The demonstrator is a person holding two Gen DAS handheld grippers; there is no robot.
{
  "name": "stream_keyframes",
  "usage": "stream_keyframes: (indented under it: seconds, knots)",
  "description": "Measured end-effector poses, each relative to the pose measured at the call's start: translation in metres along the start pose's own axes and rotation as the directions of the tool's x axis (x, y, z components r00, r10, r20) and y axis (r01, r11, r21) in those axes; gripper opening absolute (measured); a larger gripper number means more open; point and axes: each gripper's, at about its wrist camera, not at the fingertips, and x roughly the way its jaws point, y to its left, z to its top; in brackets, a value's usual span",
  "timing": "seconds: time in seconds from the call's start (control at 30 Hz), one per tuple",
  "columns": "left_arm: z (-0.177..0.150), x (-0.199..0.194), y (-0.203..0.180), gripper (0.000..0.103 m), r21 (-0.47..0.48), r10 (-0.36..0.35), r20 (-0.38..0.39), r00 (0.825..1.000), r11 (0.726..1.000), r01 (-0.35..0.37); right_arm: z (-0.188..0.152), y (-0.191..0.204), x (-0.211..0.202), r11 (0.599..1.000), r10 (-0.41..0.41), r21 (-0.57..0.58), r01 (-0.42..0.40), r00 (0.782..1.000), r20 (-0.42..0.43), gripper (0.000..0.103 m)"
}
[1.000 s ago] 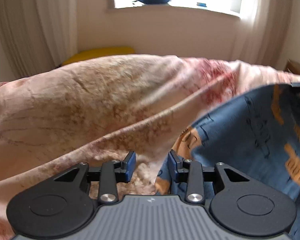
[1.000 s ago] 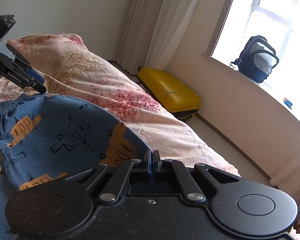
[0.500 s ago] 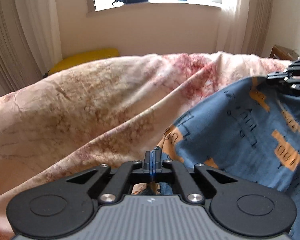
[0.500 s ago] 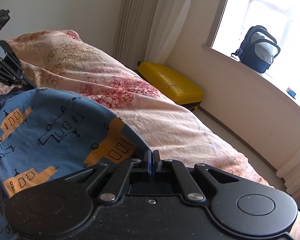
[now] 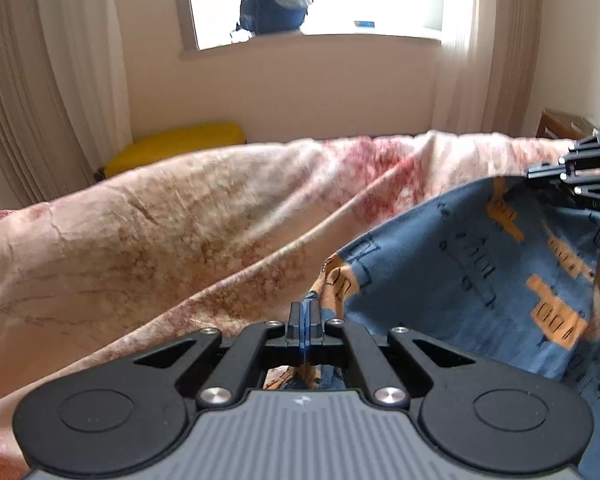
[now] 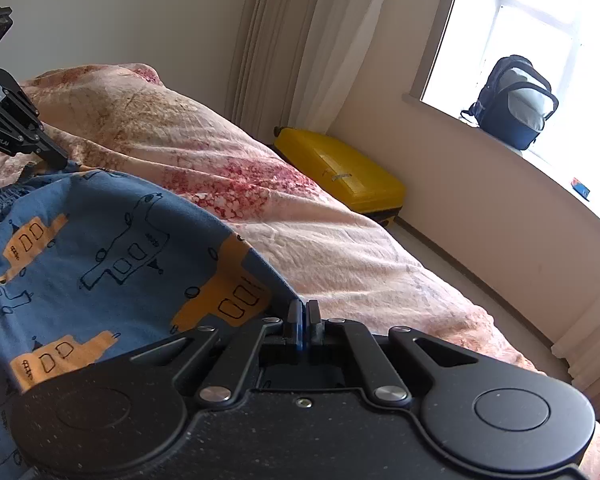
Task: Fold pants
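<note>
Blue pants [image 5: 480,272] printed with orange and outlined vehicles lie on a pink flowered bedspread [image 5: 160,232]. My left gripper [image 5: 305,308] is shut on an edge of the pants, with cloth pinched between its blue pads. In the right wrist view the pants [image 6: 100,248] stretch leftward from my right gripper [image 6: 302,310], which is shut on another edge of them. The fabric hangs lifted between the two grippers. The right gripper also shows at the far right of the left wrist view, and the left gripper [image 6: 56,156] at the far left of the right wrist view.
The bedspread [image 6: 320,240] covers the whole bed. A yellow suitcase [image 6: 340,172] lies on the floor between bed and wall. A dark backpack [image 6: 512,104] sits on the window sill. Curtains [image 5: 40,100] hang at both sides of the window.
The left gripper's jaws closed on the pants' edge and rose a little, lifting the cloth. The right gripper stayed shut on its edge and hardly moved.
</note>
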Motion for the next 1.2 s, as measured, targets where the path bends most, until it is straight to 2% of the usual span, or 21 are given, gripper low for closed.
stream_keyframes:
  seconds: [0.27,0.33,0.4,0.47,0.5,0.6,0.7,0.77,0.87,0.9,0.97,1.07,1.1,1.17,1.2]
  knots:
    - [-0.014,-0.061,-0.021,0.0,0.046,0.037,0.115,0.993,0.998,-0.043,-0.012,0.01,-0.077,1.0,0.008,0.017,-0.01,0.991,0.13,0.0]
    - [-0.019,-0.071,-0.029,0.0,0.067,0.054,0.136,0.989,0.996,-0.064,-0.017,0.017,-0.094,1.0,0.014,-0.003,-0.014,0.992,0.129,0.0]
    - [-0.022,-0.081,-0.04,0.0,0.105,0.056,0.153,0.987,0.992,-0.073,-0.018,0.023,-0.102,0.999,-0.013,-0.041,0.018,0.993,0.116,0.0]
    - [-0.027,-0.091,-0.051,0.0,0.142,0.062,0.181,0.982,0.986,-0.088,-0.015,0.025,-0.107,0.998,-0.037,-0.051,0.043,0.993,0.116,0.007]
    - [-0.03,-0.097,-0.055,0.0,0.152,0.059,0.192,0.98,0.984,-0.089,-0.012,0.024,-0.108,0.997,-0.043,-0.064,0.051,0.992,0.116,0.017]
    - [-0.038,-0.109,-0.069,0.0,0.196,0.065,0.212,0.975,0.975,-0.108,-0.005,0.032,-0.106,0.974,-0.08,-0.202,0.107,0.988,0.135,0.031]
    - [-0.044,-0.12,-0.081,0.0,0.247,0.059,0.23,0.971,0.962,-0.117,0.0,0.038,-0.09,0.947,-0.082,-0.3,0.117,0.989,0.127,0.034]
    - [-0.048,-0.123,-0.086,0.0,0.261,0.055,0.237,0.97,0.958,-0.118,0.002,0.046,-0.076,0.915,-0.073,-0.387,0.113,0.99,0.117,0.035]
    - [-0.053,-0.125,-0.092,0.0,0.287,0.051,0.234,0.971,0.95,-0.119,0.003,0.059,-0.059,0.862,-0.033,-0.501,0.078,0.995,0.098,0.035]
    - [-0.054,-0.125,-0.095,0.0,0.303,0.048,0.233,0.971,0.945,-0.119,0.003,0.063,-0.054,0.841,-0.041,-0.533,0.089,0.994,0.102,0.035]
    - [-0.056,-0.125,-0.098,0.0,0.318,0.042,0.232,0.972,0.941,-0.116,0.007,0.069,-0.046,0.817,-0.039,-0.569,0.099,0.992,0.116,0.035]
    - [-0.058,-0.127,-0.099,0.0,0.32,0.039,0.232,0.972,0.941,-0.115,0.009,0.078,-0.034,0.776,-0.024,-0.626,0.078,0.995,0.095,0.033]
    - [-0.059,-0.128,-0.1,0.0,0.321,0.042,0.234,0.971,0.94,-0.117,0.009,0.08,-0.03,0.764,-0.027,-0.641,0.074,0.996,0.082,0.03]
    - [-0.06,-0.129,-0.102,0.0,0.323,0.049,0.236,0.971,0.938,-0.126,0.01,0.083,-0.025,0.76,-0.044,-0.646,0.068,0.998,0.054,0.008]
    - [-0.06,-0.13,-0.101,0.0,0.327,0.053,0.237,0.97,0.936,-0.131,0.01,0.083,-0.023,0.767,-0.049,-0.638,0.062,0.998,0.038,0.0]
